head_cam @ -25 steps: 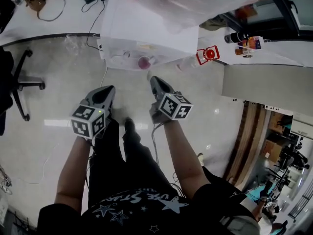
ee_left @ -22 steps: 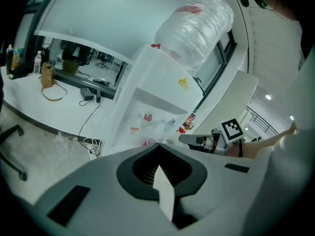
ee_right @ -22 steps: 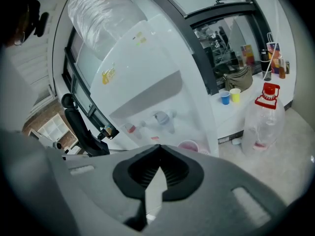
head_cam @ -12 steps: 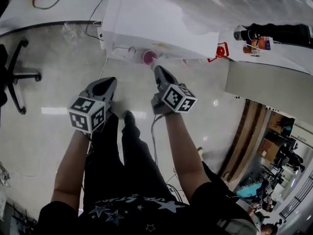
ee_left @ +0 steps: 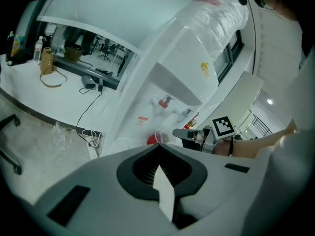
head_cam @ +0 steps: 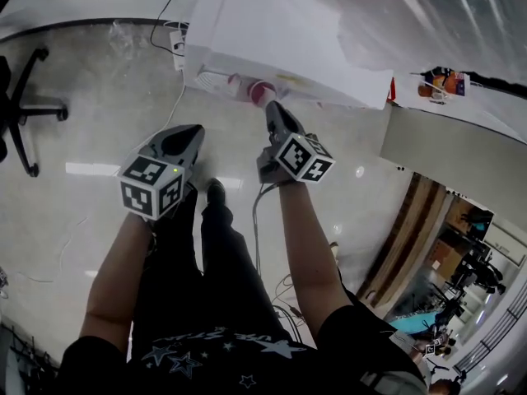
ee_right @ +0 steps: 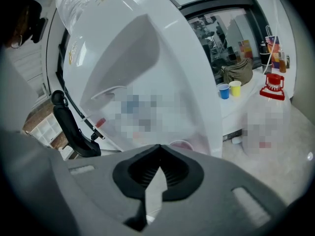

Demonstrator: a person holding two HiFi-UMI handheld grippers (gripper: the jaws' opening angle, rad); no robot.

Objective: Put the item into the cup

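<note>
Glossy floor (head_cam: pixel 82 122), closed right tongs (head_cam: pixel 274 108) beside red cup (head_cam: pixel 262 95), under dispenser (head_cam: pixel 280 31) edge

I see the dispenser (head_cam: pixel 280 31) in glossy white plastic, crinkled clear film (ee_left: pixel 216 14) over its top, smooth red plastic cup (head_cam: pixel 262 94) at its base

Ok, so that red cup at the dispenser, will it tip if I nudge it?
Probably. The red cup looks like thin plastic, so it is likely light and apt to tip or slide at the foot of the dispenser. Its wall would likely flex between the jaws, so a gentle squeeze seems wise.
</note>
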